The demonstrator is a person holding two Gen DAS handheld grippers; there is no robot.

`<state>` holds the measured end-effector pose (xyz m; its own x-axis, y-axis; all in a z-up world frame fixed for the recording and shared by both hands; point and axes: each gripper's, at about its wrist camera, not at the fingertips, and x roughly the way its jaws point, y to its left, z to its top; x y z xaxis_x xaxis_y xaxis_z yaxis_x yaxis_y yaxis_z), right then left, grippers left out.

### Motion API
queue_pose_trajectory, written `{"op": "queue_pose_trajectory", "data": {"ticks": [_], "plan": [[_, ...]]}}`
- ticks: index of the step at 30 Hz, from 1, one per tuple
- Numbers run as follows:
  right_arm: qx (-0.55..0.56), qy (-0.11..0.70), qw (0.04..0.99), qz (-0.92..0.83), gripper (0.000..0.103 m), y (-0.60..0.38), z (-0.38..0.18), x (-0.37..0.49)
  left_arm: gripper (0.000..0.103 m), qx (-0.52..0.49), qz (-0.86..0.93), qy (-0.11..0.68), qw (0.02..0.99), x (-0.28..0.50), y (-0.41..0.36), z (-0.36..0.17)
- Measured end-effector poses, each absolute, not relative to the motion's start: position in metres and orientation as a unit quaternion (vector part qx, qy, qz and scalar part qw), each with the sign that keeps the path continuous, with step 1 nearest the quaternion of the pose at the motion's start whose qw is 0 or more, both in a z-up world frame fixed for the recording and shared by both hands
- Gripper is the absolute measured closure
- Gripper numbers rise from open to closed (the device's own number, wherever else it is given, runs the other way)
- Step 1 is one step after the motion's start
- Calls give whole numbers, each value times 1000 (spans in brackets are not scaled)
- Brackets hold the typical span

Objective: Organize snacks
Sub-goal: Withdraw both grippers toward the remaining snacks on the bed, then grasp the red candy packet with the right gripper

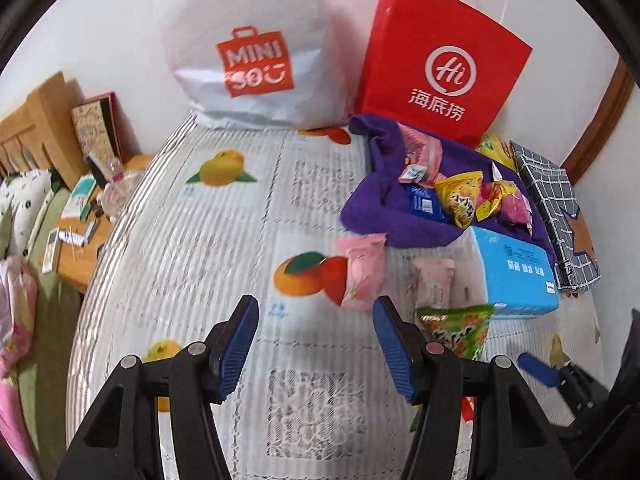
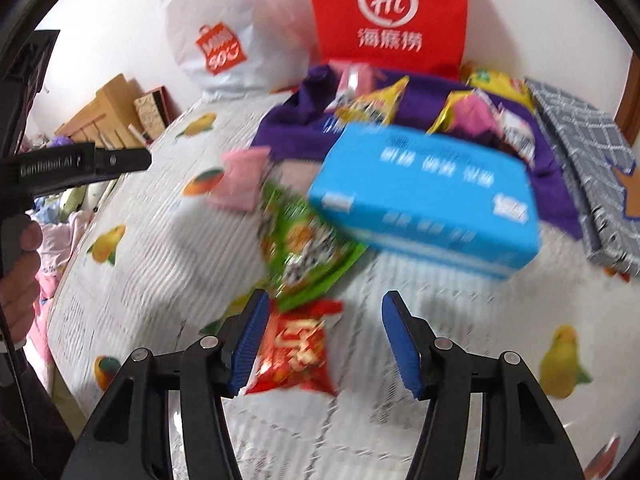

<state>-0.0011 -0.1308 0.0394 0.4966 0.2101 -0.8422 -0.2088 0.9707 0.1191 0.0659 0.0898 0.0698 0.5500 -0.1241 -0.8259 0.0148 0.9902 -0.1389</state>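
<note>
The left gripper (image 1: 316,316) hangs over a table with its blue pads spread and nothing between them; beneath it lies the tablecloth (image 1: 224,240), white lace printed with oranges and mangoes, its small captions too blurred to read. Just beyond the right pad lies a pink snack packet (image 1: 362,272), and beside that a paler pink packet (image 1: 434,280); a green snack bag (image 1: 456,330) sits against that same pad's outer side, its lettering illegible.

The right gripper (image 2: 322,322) is likewise spread, gripping nothing; a red snack packet (image 2: 294,350) with yellow characters lies on the cloth between the pads, close by the left one, though blur hides whether they touch. Past it lies the green bag, and then a blue box (image 2: 428,200) with white Chinese writing that cannot be made out.

Behind the box a purple cloth bag (image 1: 384,208) lies slumped open, holding more snacks: a yellow packet (image 1: 460,196), a blue one (image 1: 424,204) and pink ones; a grey checked pouch (image 1: 556,208) rests beside it. Against the wall stand a white plastic bag (image 1: 256,52) marked "MINISO" and a red paper bag (image 1: 440,64) bearing "Hi" in a ring above "海底捞".

At the right view's left edge a hand (image 2: 20,280) grips the other tool's black body, whose printed name is too blurred to read.
</note>
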Motion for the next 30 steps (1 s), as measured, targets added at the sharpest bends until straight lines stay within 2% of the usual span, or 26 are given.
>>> {"op": "queue_pose_trajectory", "data": {"ticks": [4, 8, 14, 20, 30], "plan": [[-6, 499, 858, 121, 44, -121, 26, -7, 46, -62, -39, 475, 877, 59, 97, 66], [-9, 516, 848, 120, 55, -118, 14, -7, 46, -63, -39, 477, 876, 56, 99, 64], [-32, 507, 853, 118, 60, -118, 11, -13, 46, -66, -39, 481, 873, 57, 95, 62], [-47, 485, 864, 123, 61, -138, 27, -29, 46, -55, -46, 486, 871, 63, 79, 57], [-19, 472, 881, 24, 61, -220, 26, -25, 46, -45, -54, 506, 860, 86, 51, 37]]}}
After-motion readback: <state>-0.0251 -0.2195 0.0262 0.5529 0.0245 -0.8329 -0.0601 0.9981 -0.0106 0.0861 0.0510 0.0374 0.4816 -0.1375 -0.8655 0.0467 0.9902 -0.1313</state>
